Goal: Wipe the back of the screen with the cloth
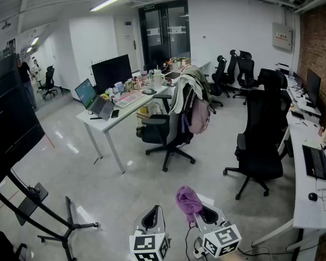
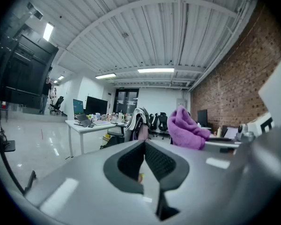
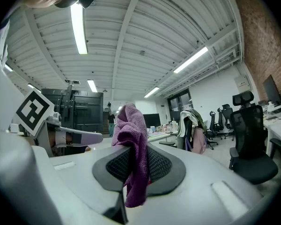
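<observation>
My right gripper [image 1: 206, 215] is shut on a purple cloth [image 1: 188, 200], which stands up from the jaws and droops over them [image 3: 133, 144]. My left gripper [image 1: 151, 219], just to its left, is shut with nothing between its pads [image 2: 144, 144]. Both are low at the bottom of the head view, above the floor. The large black screen [image 1: 11, 118] stands on a wheeled stand at the far left, well away from both grippers. It also shows as a dark panel in the left gripper view [image 2: 23, 74] and in the right gripper view [image 3: 82, 111].
The stand's black legs [image 1: 54, 222] spread over the glossy floor at lower left. A white desk [image 1: 125, 105] with a laptop and monitor stands ahead, with a clothes-draped chair [image 1: 176, 124] beside it. A black office chair [image 1: 258, 145] and a long desk [image 1: 309, 178] are at right.
</observation>
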`<state>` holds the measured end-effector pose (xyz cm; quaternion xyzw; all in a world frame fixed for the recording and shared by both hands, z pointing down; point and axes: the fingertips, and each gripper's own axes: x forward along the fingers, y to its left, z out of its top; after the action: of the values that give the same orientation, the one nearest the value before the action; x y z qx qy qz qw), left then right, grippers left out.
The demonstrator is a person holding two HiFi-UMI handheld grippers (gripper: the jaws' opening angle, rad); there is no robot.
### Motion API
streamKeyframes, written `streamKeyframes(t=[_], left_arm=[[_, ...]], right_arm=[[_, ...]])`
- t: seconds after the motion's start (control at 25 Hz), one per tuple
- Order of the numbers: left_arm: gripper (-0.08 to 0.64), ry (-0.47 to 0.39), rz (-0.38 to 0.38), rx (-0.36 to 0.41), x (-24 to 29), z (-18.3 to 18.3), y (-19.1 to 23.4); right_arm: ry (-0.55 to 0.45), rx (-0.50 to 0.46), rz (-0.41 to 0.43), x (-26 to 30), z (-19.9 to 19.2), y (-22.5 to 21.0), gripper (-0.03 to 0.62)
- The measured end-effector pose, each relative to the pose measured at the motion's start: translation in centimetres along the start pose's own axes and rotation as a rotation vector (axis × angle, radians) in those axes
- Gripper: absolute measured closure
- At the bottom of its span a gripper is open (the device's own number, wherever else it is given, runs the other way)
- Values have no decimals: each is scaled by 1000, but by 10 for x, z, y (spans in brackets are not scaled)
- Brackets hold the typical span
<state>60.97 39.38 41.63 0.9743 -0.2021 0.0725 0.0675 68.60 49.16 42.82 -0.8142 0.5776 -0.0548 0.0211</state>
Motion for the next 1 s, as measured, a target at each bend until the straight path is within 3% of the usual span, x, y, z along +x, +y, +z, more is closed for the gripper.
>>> streamKeyframes(t=[0.24, 0.44, 0.76, 1.0], left_arm=[[552, 23, 90, -18, -30, -16, 30], [552, 21, 271, -51, -79, -20, 89], [552, -8, 532, -130, -153, -29, 220], [552, -25, 659, -136, -187, -22, 357]], right_arm=[[3, -42, 92, 14, -8, 31, 541], [31, -44, 270, 41, -18, 91, 541], [67, -69, 538, 117, -39, 227, 541], [60, -85, 665, 212, -45, 341, 541]])
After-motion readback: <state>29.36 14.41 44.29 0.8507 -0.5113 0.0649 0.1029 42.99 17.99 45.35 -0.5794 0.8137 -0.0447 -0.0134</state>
